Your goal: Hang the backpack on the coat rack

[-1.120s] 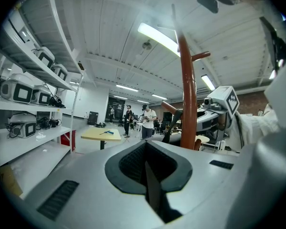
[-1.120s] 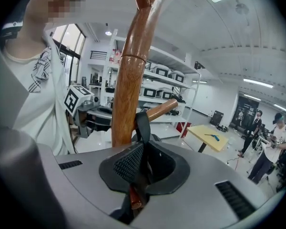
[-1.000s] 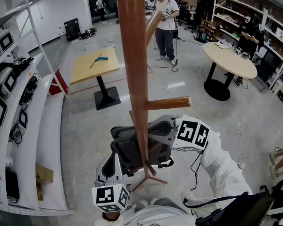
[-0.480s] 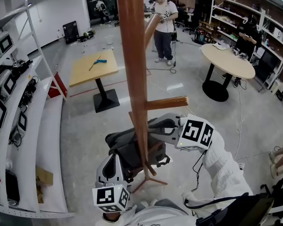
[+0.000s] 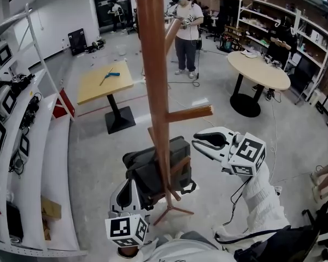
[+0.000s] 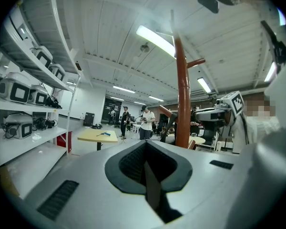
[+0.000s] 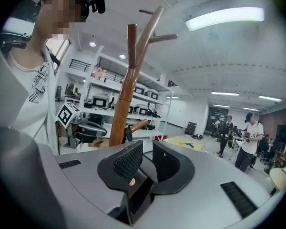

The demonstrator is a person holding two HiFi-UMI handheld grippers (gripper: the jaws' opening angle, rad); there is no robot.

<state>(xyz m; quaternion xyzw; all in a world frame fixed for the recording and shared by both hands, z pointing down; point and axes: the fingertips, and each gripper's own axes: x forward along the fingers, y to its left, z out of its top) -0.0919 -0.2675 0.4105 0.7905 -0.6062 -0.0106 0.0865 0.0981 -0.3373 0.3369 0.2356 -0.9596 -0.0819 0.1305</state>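
The brown wooden coat rack [image 5: 156,91] stands right in front of me in the head view. A dark grey backpack [image 5: 153,173] hangs low on its pole, close to the floor. My right gripper [image 5: 199,145] is open and hovers just right of the backpack, apart from it, under a side peg [image 5: 188,113]. In the right gripper view its jaws [image 7: 147,159] stand apart with nothing between them. My left gripper [image 5: 132,185] is at the backpack's lower left. Its pads [image 6: 145,163] are pressed together with nothing visible between them. The pole [image 6: 183,99] rises beyond them.
A square yellow table [image 5: 101,81] stands behind the rack and a round table [image 5: 258,70] at the right. A person [image 5: 185,31] stands further back. White shelves [image 5: 22,146] with devices line the left side. The rack's feet [image 5: 172,209] spread on the floor.
My right gripper has come off the top of the backpack, opened, and drawn back to the right. The backpack has sunk slightly and stays on the rack. The left gripper has barely moved.
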